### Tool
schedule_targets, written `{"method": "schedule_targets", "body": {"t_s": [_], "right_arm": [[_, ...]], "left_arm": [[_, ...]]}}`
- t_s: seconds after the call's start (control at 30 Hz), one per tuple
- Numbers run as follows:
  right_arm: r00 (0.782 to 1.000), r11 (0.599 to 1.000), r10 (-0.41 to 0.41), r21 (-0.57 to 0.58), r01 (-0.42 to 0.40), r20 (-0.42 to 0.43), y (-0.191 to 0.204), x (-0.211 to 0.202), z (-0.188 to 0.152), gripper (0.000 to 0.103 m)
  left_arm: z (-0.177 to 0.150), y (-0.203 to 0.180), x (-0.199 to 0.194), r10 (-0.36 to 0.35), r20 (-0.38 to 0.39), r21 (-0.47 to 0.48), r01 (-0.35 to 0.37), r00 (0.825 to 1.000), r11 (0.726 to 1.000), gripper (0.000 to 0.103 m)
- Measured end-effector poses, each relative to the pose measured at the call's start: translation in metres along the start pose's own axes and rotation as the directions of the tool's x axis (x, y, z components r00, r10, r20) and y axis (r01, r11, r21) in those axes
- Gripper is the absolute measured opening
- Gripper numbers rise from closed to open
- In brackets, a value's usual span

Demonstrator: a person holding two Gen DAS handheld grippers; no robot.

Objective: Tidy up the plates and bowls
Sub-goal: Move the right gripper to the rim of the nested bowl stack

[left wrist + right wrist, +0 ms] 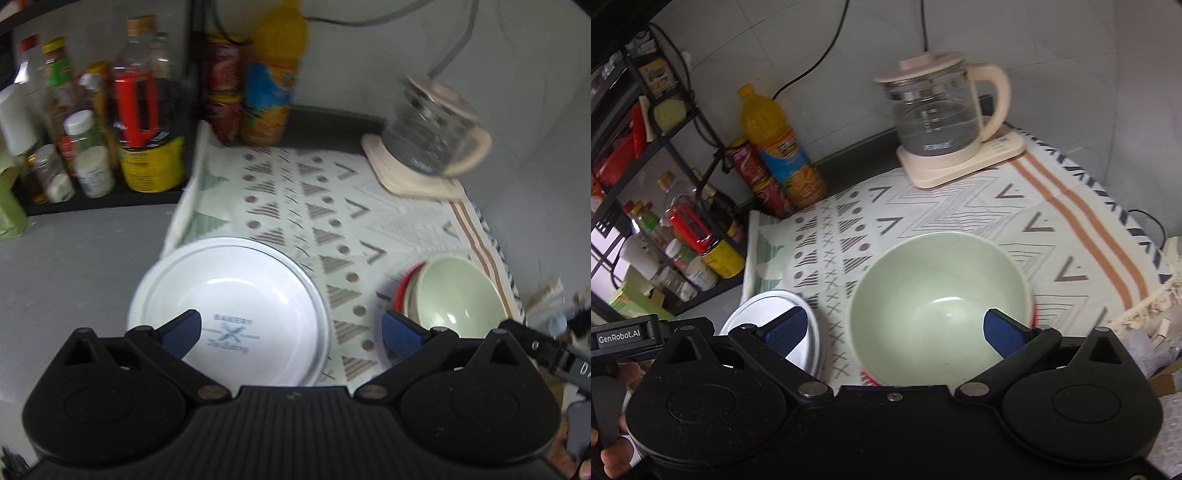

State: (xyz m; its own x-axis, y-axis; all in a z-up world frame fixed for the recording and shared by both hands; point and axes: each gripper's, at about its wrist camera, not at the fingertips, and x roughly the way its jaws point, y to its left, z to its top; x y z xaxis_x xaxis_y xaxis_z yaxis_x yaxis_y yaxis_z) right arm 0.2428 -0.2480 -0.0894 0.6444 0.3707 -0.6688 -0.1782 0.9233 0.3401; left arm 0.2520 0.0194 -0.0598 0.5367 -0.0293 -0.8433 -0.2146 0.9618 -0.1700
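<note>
A white plate point(236, 310) with blue print lies at the left edge of the patterned cloth point(369, 206). My left gripper point(291, 334) is open above the plate's near right side, its left pad over the plate. A pale green bowl point(458, 295) sits nested in a stack with a red-rimmed dish point(400, 291) at the right. In the right wrist view my right gripper point(894, 330) is open above the green bowl point(934, 306), its right pad over the bowl's inside. The white plate point(768, 306) lies left of it.
A glass kettle on a cream base point(945, 122) stands at the back right of the cloth point(960, 206). An orange juice bottle point(783, 147) and red cans point(757, 177) stand at the back wall. A black rack of bottles and jars point(110, 129) fills the left.
</note>
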Motion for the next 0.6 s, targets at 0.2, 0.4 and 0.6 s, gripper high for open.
{"method": "schedule_targets", "body": {"t_s": [0.2, 0.4, 0.6], "right_arm": [[1.0, 0.999, -0.029, 0.02, 0.029, 0.004, -0.016, 0.0, 0.0, 0.102], [0.999, 0.998, -0.046, 0.041, 0.045, 0.012, -0.031, -0.002, 0.002, 0.102], [0.998, 0.997, -0.055, 0.057, 0.054, 0.009, -0.042, -0.003, 0.005, 0.102]], "left_arm": [[0.0, -0.02, 0.017, 0.019, -0.053, 0.042, -0.017, 0.998, 0.999, 0.102], [0.003, -0.035, 0.023, -0.009, -0.066, 0.056, 0.013, 0.998, 0.998, 0.102], [0.007, -0.048, 0.029, -0.031, -0.076, 0.057, 0.035, 0.997, 0.998, 0.102]]}}
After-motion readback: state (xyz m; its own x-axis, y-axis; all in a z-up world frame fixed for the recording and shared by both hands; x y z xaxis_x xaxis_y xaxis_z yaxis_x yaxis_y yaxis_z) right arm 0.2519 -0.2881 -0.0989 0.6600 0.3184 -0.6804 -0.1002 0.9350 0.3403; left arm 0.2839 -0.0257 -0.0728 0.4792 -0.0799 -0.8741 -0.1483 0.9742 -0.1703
